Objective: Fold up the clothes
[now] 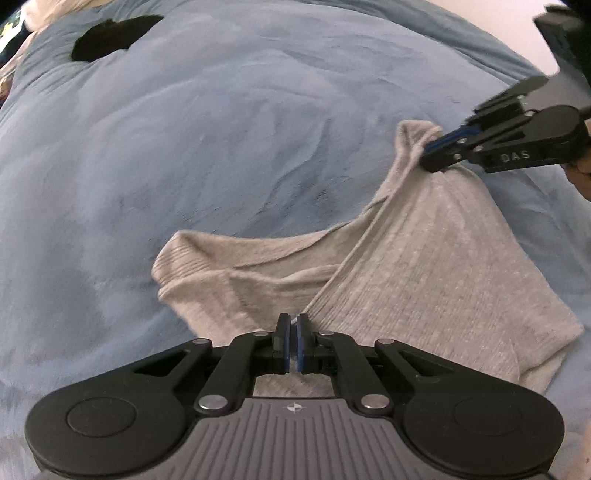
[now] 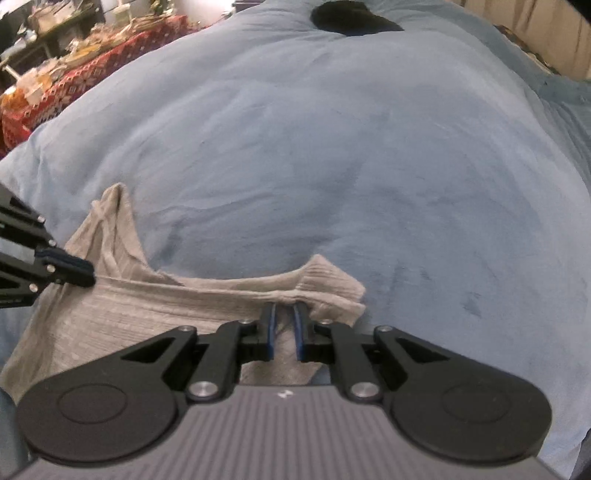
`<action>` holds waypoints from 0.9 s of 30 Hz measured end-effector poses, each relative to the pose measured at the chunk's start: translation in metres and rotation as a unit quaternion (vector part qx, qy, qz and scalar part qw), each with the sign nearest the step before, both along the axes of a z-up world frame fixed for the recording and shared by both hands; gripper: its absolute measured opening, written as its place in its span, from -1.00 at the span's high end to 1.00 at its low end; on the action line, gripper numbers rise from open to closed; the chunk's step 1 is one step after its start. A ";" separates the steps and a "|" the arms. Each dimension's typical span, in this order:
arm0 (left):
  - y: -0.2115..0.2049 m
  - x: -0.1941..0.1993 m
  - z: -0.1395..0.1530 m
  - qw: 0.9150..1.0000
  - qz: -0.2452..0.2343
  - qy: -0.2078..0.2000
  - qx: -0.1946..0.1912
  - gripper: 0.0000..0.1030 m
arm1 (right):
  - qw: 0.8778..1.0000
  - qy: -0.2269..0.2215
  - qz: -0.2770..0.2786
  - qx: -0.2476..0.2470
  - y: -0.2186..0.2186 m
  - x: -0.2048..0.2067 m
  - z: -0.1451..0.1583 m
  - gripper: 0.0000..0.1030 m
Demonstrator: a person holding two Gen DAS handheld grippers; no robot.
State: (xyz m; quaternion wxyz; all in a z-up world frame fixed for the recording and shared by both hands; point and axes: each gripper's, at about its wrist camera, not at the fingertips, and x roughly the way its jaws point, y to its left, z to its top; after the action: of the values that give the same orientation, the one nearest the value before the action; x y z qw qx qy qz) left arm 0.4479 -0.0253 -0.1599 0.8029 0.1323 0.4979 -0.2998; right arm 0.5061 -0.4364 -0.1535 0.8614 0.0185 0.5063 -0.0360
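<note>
Fabric of the grey garment (image 1: 424,258) is pinched by both closed tools: left gripper (image 1: 292,341) at its near fold, right gripper (image 2: 284,330) at the same edge, stretched sideways across the blue blanket (image 1: 184,147) between them.

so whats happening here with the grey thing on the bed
A person is folding a grey knit garment on a blue blanket, working a pair of tongs in each hand. The left tongs are shut on one edge of the garment, and the right tongs pinch the same edge further along, near a corner, so the cloth is pulled into a ridge between them. Most of the garment lies flat. A dark item sits at the far end of the blanket.
</note>
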 end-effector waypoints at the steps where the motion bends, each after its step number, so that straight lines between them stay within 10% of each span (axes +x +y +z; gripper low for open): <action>1: 0.002 0.000 0.002 1.000 0.006 0.001 -0.003 0.93 | 1.000 -0.001 -0.002 -0.003 0.000 -0.001 0.002 0.82; 10: -0.006 -0.015 0.028 0.997 0.024 -0.010 -0.068 0.93 | 0.999 -0.016 0.022 0.039 0.038 -0.010 0.023 0.76; 16: -0.019 -0.044 0.010 0.999 -0.025 0.014 -0.046 0.93 | 0.997 0.005 0.025 0.072 0.063 -0.034 0.017 0.76; 27: 0.004 -0.077 0.025 0.997 0.025 0.018 -0.066 0.93 | 0.996 0.026 -0.022 0.081 0.084 -0.106 0.024 0.75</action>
State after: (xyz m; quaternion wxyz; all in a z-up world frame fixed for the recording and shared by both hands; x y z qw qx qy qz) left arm 0.3709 -0.0208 -0.1347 0.8083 0.0612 0.4943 -0.3140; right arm 0.4004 -0.3526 -0.1295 0.8425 0.0984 0.5294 -0.0145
